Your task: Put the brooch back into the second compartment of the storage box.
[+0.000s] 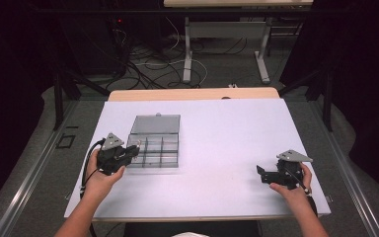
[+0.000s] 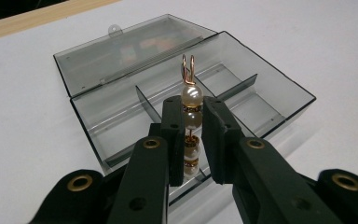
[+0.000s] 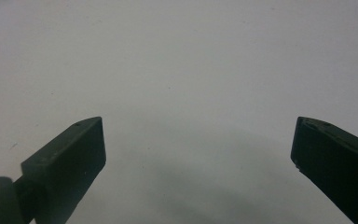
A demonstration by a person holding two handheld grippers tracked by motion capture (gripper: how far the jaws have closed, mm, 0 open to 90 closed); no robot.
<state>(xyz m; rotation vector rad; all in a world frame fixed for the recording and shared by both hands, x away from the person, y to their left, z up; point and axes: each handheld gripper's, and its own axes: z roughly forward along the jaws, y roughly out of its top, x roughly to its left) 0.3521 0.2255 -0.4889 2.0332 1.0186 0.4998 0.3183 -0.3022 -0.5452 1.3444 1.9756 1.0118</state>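
Nearest to me, the person's forearms reach in over the white desk [image 1: 217,143], each hand wrapped round a black hand-held gripper. The right hand-held gripper [image 1: 262,174] rests low near the desk's right edge, well apart from everything, its jaws spread wide over bare surface with nothing between them. The left hand-held gripper [image 2: 189,140] is pinched narrow on a pearl-and-gold beaded earring with a copper wire hook [image 2: 190,105], the hook pointing up beyond the jaw tips and the lower beads sitting between the pads. Just past it lies the smoky clear plastic compartment box [image 2: 279,91], its hinged lid [image 2: 121,51] laid open and flat behind. The earring hangs over the near-left part of the box, above the dividers, though which cell lies under it I cannot tell. My guess is that it is to be set down in a compartment; to do that well, lower the beads between two dividers before easing the grip, so the hook cannot snag a wall.
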